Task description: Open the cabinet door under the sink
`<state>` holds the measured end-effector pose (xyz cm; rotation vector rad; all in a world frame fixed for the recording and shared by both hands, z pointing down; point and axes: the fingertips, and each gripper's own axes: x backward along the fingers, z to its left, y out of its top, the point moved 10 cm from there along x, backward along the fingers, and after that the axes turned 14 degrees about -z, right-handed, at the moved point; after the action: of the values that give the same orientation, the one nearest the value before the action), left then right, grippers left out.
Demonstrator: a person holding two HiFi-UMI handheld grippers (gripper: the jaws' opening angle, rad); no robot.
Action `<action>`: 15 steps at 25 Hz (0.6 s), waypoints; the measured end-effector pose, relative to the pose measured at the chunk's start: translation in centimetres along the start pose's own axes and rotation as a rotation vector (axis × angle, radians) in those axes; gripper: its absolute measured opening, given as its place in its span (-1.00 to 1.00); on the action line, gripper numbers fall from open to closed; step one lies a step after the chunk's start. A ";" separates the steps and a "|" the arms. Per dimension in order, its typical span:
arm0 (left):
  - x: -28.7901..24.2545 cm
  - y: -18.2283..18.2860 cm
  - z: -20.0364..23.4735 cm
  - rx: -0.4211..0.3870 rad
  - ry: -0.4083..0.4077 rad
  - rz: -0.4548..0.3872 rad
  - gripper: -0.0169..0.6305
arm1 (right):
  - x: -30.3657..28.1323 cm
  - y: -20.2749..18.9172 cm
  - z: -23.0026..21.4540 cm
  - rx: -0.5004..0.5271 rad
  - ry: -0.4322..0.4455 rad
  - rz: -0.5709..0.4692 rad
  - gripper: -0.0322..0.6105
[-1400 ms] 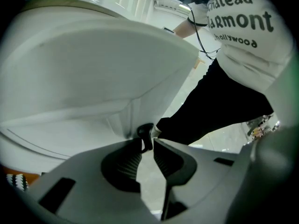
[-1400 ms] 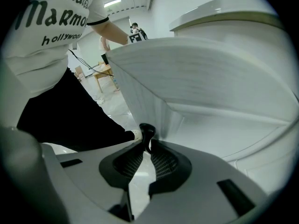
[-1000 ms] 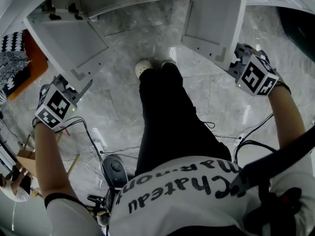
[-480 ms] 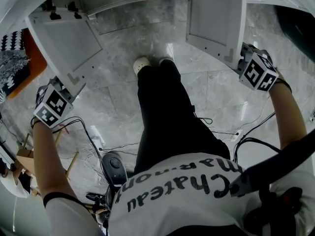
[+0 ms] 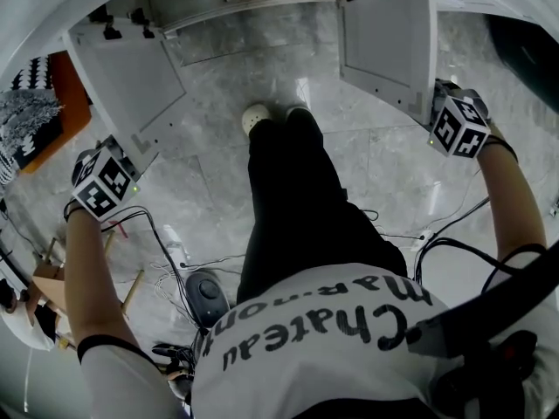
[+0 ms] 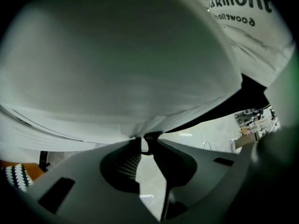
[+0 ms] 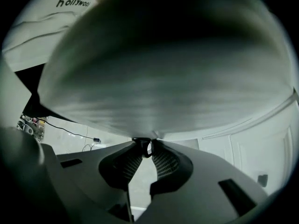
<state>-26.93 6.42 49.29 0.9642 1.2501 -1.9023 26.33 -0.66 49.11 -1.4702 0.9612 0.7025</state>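
Veined grey marble floor (image 5: 393,173), flat white cabinet doors (image 5: 131,81)

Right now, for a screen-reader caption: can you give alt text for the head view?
From above, a standing person holds two white cabinet doors swung open: the left gripper grips the left door at its outer corner, the right gripper the right door. Grey marble floor lies beneath.

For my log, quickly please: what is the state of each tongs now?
Left tongs: closed on the left door handle.
Right tongs: closed on the right door handle.
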 end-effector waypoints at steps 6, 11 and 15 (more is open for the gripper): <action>0.7 -1.1 0.5 0.001 -0.007 0.001 -0.74 | 0.6 -0.7 0.0 0.026 0.001 0.012 -0.72; 1.8 -2.7 0.6 -0.016 -0.029 0.026 -0.74 | 1.1 -1.3 0.0 0.066 0.010 0.020 -0.73; 2.3 -3.7 0.8 -0.023 -0.030 0.045 -0.74 | 1.0 -1.4 -0.1 0.063 0.014 0.019 -0.73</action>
<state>-31.39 6.56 49.23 0.9402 1.2208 -1.8572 28.03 -0.92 48.92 -1.4143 1.0002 0.6711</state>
